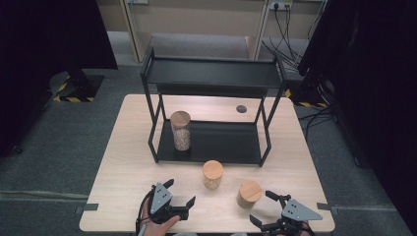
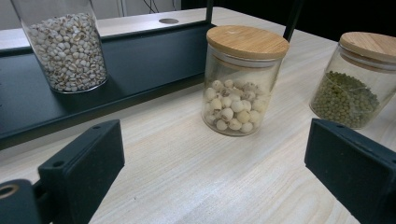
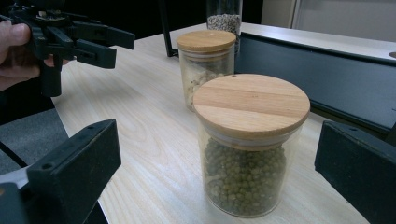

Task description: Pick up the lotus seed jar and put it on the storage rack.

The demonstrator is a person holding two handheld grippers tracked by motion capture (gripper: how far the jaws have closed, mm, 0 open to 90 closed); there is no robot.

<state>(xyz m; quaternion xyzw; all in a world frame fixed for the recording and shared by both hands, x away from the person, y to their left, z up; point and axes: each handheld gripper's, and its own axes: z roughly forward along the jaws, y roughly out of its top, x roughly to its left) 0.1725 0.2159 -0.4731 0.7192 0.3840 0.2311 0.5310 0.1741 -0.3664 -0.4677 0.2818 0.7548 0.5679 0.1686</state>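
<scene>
Two short jars stand on the bare table in front of the rack: green-bean jar (image 3: 251, 144) on the right, lotus-seed jar (image 2: 243, 79) just left of it and a bit nearer the rack, both upright, wooden lids on, apart from each other. Right gripper (image 1: 269, 208) sits low at the near table edge, jaws spread wide and empty, lined up on the green-bean jar, which stands just ahead of the gap, not yet between the pads. Left gripper (image 1: 180, 193) also wide and empty, aimed at the lotus-seed jar, farther off from it. My read: pre-grasp stage, nothing lifted; jars likely headed for the rack (image 1: 211, 78), where a tall grain jar (image 1: 181, 130) already stands at the left of the lower shelf (image 1: 221, 142). Next move needs the right jaws pushed forward around the glass body below the lid, level, then closed. Watch-outs: glass is smooth and round, so an off-centre squeeze could spin or tip it; rack's front posts and top shelf limit the entry path; keep clear of the tall jar.
</scene>
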